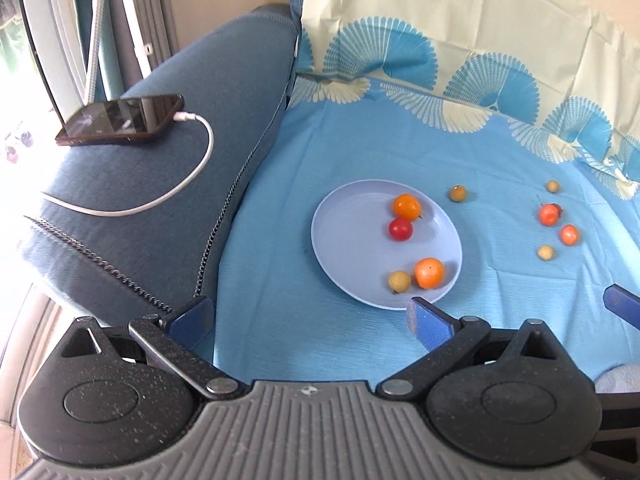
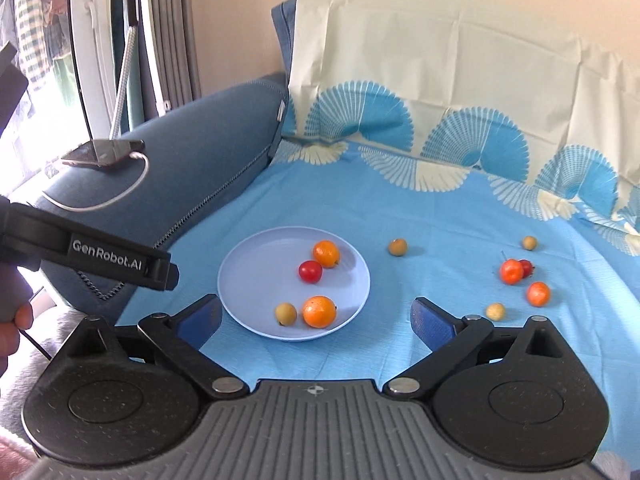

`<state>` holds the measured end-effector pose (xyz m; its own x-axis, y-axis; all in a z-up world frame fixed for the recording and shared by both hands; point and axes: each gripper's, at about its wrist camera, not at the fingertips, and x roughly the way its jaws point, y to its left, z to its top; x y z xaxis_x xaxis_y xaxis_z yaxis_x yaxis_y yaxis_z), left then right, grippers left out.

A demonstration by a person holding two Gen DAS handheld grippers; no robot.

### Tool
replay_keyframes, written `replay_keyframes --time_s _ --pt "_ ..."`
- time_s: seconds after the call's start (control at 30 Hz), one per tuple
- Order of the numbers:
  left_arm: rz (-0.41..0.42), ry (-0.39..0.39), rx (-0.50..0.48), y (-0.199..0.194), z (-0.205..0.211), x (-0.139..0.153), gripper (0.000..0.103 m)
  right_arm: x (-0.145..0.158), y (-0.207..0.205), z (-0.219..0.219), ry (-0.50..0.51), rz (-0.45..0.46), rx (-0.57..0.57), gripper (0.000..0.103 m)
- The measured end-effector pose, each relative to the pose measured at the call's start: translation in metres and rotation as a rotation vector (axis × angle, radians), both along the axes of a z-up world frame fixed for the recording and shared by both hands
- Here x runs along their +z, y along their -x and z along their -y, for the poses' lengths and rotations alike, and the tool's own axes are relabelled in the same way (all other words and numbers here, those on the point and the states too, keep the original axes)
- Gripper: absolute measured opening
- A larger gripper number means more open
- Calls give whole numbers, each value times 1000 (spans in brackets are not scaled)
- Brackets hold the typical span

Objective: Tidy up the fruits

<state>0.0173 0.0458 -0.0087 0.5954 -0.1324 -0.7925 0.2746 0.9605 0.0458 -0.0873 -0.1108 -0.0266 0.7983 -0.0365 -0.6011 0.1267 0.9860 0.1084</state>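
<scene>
Right wrist view: right gripper (image 2: 316, 320) hovering spread wide and empty above the near rim of the lavender plate (image 2: 256, 276), left gripper (image 1: 310, 318) likewise gaping and holding nothing. Resting on the plate, two oranges (image 2: 319, 311), a red tomato (image 2: 310, 271) and a pale longan (image 2: 285, 313). Lying loose farther right on the blue sheet (image 2: 420, 220), two orange-red fruits (image 2: 538, 293) and three more longans (image 2: 398, 247). Charging beyond on the sofa arm (image 1: 208, 92), a phone (image 1: 120, 120).
</scene>
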Motion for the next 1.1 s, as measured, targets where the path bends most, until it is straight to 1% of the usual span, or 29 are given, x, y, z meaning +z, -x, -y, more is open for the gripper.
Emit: replay_keyframes --time_s 0.2,0.37,0.57,1.1 --pt "43 16 -18 27 0 15 103 12 32 -5 -1 41 -26 102" --pt "71 17 -35 42 1 22 103 16 47 -4 -11 63 -47 102" --pt "91 19 -37 50 0 28 103 20 53 -4 -1 87 -44 102" --pt "81 22 -41 47 0 27 103 22 54 -6 7 88 -34 102"
